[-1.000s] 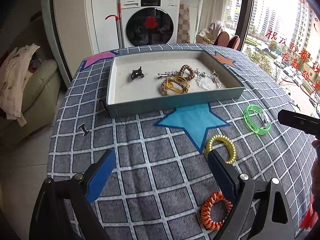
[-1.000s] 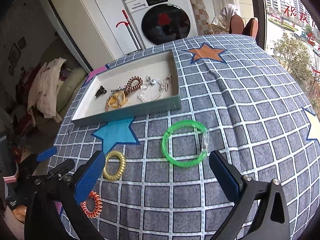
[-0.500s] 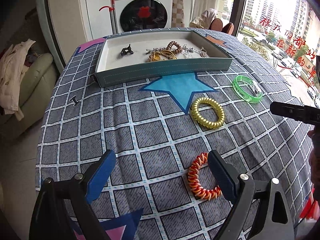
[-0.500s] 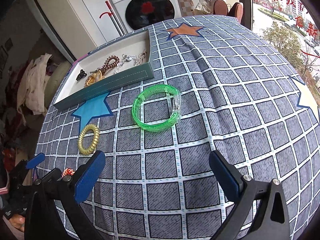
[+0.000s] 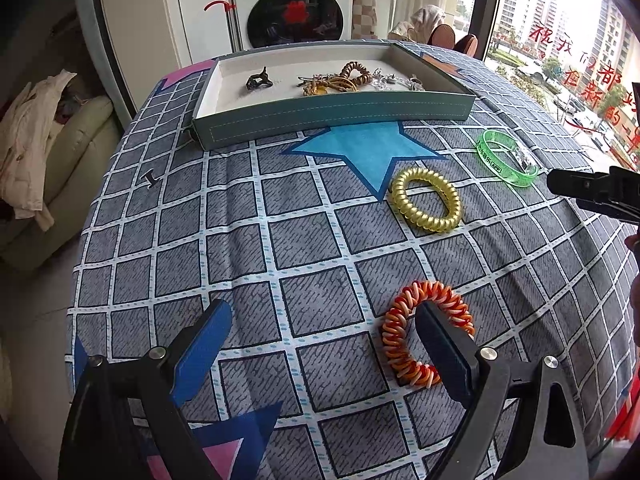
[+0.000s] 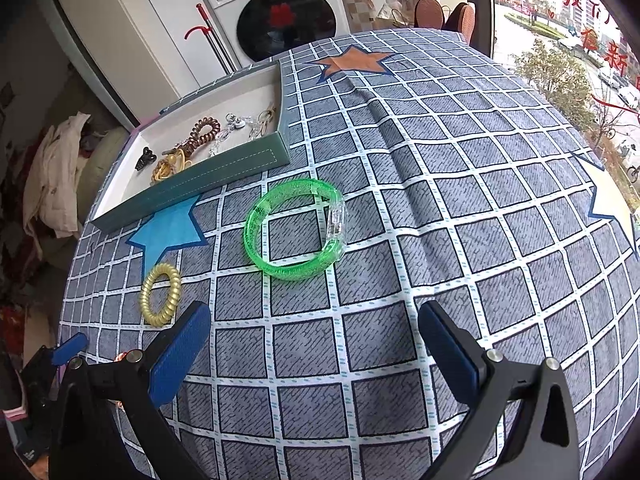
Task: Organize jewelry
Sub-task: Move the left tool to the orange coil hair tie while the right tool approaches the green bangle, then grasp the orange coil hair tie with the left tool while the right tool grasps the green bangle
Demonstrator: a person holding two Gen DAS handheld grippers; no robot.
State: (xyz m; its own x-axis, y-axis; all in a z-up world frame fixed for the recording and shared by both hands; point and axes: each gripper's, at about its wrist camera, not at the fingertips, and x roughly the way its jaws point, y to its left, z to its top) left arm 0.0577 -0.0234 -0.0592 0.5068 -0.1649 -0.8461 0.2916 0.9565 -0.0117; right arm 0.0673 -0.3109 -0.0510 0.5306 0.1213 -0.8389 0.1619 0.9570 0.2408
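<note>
My left gripper [image 5: 322,330] is open low over the checked cloth; its right finger sits inside the orange-and-white spiral hair tie [image 5: 404,320]. A gold spiral hair tie [image 5: 426,199] lies further ahead by the blue star. A green translucent bracelet [image 5: 506,157] lies to the right. My right gripper [image 6: 314,330] is open and empty, with the green bracelet [image 6: 294,234] just ahead of it and the gold tie [image 6: 160,294] to its left. The teal tray [image 5: 332,114] at the back holds a dark claw clip [image 5: 258,79], a brown spiral tie and chains.
The tray [image 6: 200,184] shows at the left in the right wrist view. A small dark clip [image 5: 150,178] lies on the cloth left of the tray. A washing machine [image 5: 292,4] and a sofa with clothes [image 5: 36,136] stand beyond the table's edges. A window is on the right.
My left gripper has pulled back and lowered, so its right finger now sits inside the orange tie. My right gripper has moved closer to the green bracelet. Both stayed open.
</note>
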